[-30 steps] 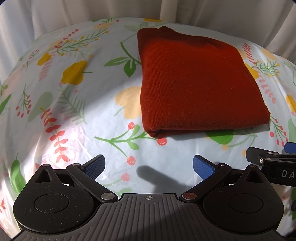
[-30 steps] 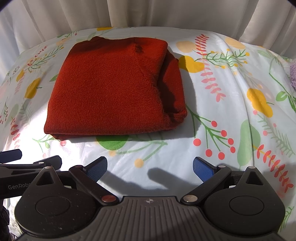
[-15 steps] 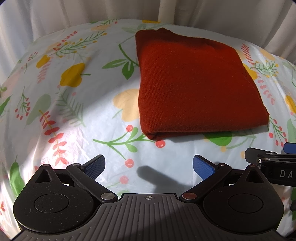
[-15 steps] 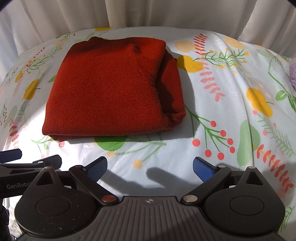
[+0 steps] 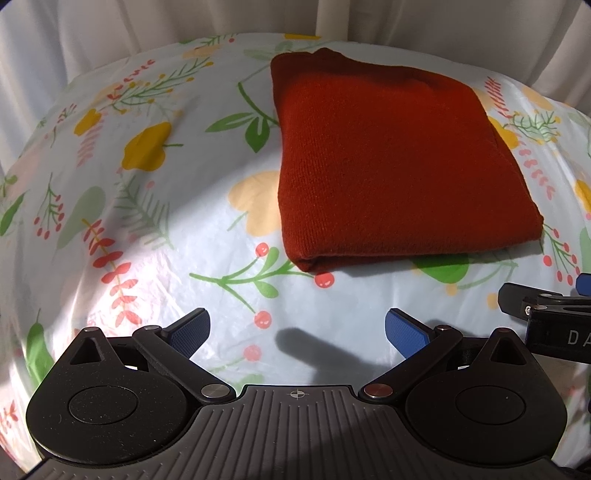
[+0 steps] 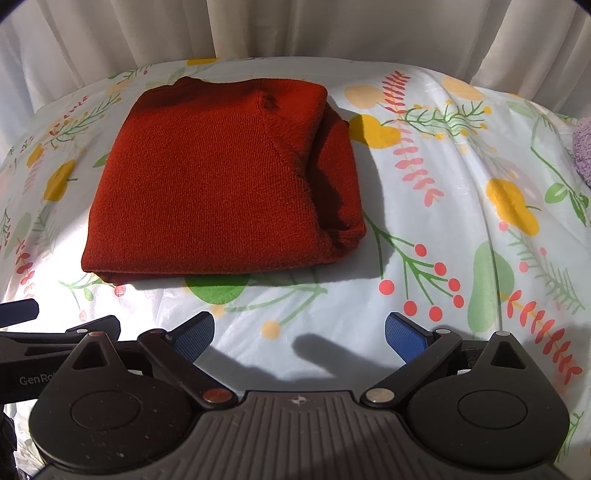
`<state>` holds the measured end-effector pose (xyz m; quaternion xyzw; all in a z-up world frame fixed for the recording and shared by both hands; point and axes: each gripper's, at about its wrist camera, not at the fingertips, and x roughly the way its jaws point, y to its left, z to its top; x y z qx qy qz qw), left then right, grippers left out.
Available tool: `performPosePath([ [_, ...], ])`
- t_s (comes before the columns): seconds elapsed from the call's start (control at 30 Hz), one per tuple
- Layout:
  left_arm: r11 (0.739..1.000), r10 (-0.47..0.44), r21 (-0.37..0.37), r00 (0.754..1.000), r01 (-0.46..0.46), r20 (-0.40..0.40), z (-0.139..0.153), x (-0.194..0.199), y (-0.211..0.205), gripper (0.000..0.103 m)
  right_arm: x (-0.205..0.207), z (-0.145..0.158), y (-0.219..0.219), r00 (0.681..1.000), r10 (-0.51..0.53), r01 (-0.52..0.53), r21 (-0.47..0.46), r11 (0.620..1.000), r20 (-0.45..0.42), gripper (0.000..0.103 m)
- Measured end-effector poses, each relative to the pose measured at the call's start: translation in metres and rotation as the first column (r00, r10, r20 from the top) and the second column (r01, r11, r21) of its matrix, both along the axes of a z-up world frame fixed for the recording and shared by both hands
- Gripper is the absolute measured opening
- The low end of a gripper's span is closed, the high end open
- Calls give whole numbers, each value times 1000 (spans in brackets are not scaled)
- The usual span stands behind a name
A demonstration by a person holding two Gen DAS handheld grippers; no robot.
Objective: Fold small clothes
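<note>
Rust-red knit garment [image 5: 399, 173] lies folded into a squarish stack on the floral tablecloth [image 5: 155, 221]; from the left wrist view it sits at about 1 o'clock, from the right wrist view [image 6: 214, 184] at about 11 o'clock. Near folded edge is thick and rounded, running roughly side to side; the right side shows a bulkier tucked layer and a small protruding corner at the near right [image 6: 347, 232]. Left gripper [image 5: 297, 330] held wide apart, blue pads empty, short of the garment's near edge and not touching it. Right gripper [image 6: 299, 334] likewise spread and empty, well back from the fold. Each tool's black arm shows in the other's view: right tool at 3 o'clock [image 5: 546, 317], left tool at 9 o'clock [image 6: 55, 332]. Bare cloth lies open at 9 to 11 o'clock of the garment in the left view, and broadly at 1 to 4 o'clock in the right view. White curtain [image 6: 295, 29] hangs close behind the table's far edge. A lilac fuzzy item [image 6: 583, 147] sits at the far right edge, well apart.
</note>
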<state>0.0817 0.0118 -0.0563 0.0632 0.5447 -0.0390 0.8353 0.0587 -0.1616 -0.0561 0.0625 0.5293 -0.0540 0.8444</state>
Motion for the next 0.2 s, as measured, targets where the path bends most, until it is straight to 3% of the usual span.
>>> performPosePath([
  [0.2,1000,-9,11,1000,9,2,1,-1,-1,103,0,1,1,1000,-2,2,-1,1000,2,99],
])
